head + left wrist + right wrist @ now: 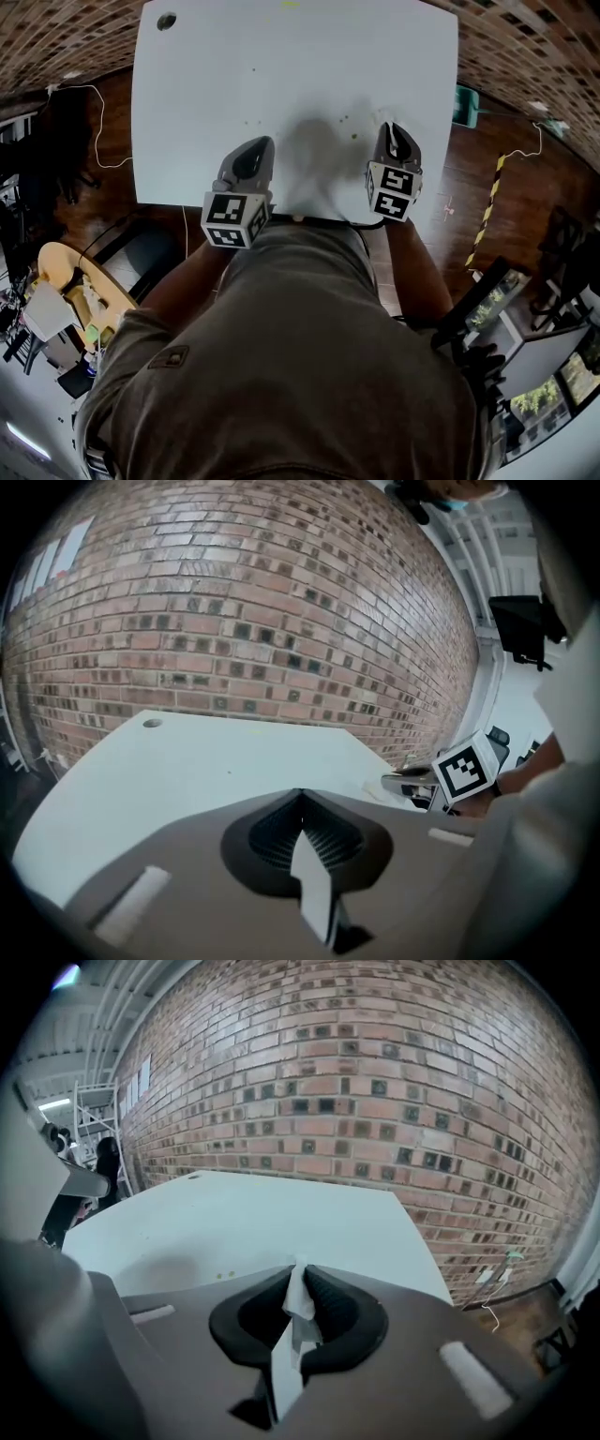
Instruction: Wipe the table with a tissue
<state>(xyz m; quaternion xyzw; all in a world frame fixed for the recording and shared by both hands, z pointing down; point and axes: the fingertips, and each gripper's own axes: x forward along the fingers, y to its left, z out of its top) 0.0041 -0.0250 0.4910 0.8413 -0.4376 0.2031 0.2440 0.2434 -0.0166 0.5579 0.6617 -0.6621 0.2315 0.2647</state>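
Where the tissue is sitting: a small white tissue point(299, 1295) is poking up between the jaws of the right tongs point(299, 1267), right at their tips; the head view is not showing it.
Right tongs: pressing together on the tissue and hanging over the near right part of the white surface point(281, 66). Whether the tips are touching it I cannot tell.
Left tongs point(302, 791): the jaws are lying pressed together with nothing showing between them. They are idling by the near edge, well apart from the right pair.
Dirt: a few small yellowish specks point(345, 119) are lying just ahead of the right tongs.
Step in hand: wiping is looking about to begin, with the specks not yet swept.
Risk, grip: only a thin fold is being pinched, so dragging it across the surface could be pulling it free or tearing it.
Risk, contact: so little tissue is sticking out that the hard tips may be scraping the surface instead of wiping it.
Risk, direction: sweeping toward the near edge would be pushing the specks off onto the person's lap.
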